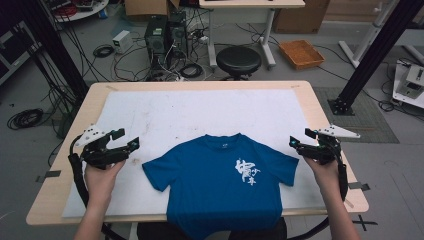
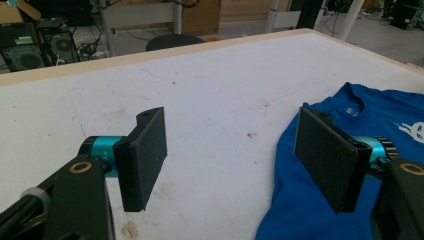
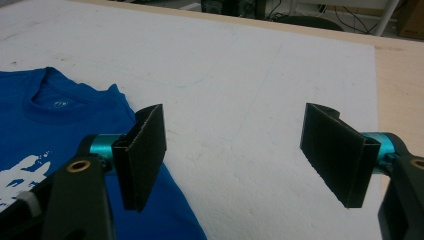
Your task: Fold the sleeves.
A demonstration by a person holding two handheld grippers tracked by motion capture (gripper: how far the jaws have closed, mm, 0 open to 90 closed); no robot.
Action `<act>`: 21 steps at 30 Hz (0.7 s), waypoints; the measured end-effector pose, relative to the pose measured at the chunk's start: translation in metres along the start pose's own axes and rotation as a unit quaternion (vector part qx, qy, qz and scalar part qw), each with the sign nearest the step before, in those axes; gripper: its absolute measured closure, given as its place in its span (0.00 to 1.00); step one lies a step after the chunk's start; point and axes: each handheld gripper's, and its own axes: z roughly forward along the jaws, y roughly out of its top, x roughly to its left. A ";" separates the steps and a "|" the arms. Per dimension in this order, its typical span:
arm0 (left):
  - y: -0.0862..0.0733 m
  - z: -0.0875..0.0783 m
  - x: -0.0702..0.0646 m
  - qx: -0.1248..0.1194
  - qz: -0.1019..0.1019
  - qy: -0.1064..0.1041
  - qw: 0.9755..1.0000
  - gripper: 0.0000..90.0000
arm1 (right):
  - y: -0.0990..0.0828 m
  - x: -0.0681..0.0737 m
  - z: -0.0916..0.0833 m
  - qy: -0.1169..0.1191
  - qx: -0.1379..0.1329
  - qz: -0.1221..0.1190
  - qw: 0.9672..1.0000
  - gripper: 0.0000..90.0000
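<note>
Symmetry rules the high view: a blue T-shirt (image 1: pixel 222 182) lies flat at lower centre of the white mat (image 1: pixel 165 115), hem over the near edge, left gripper (image 1: pixel 129 140) and right gripper (image 1: pixel 298 139) flanking its sleeves, likely poised to fold. Left gripper view: jaws wide, empty, sleeve at lower right. Right gripper view: jaws wide, empty, bare mat ahead.

You had even, soft overhead light across the white mat (image 1: pixel 200 115), with faint shadows and no harsh glare. The high view bowed slightly at its edges. Both gripper views looked soft, their backgrounds blurred.
</note>
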 end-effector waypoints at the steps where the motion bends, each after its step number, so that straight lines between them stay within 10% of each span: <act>1: 0.000 0.000 0.000 0.001 0.000 -0.001 1.000 0.33 | 0.000 0.000 0.000 -0.001 0.000 0.000 1.000 0.29; 21: -0.013 0.004 -0.006 0.031 -0.007 -0.027 0.999 0.33 | -0.001 0.000 0.000 -0.002 0.001 0.001 1.000 0.29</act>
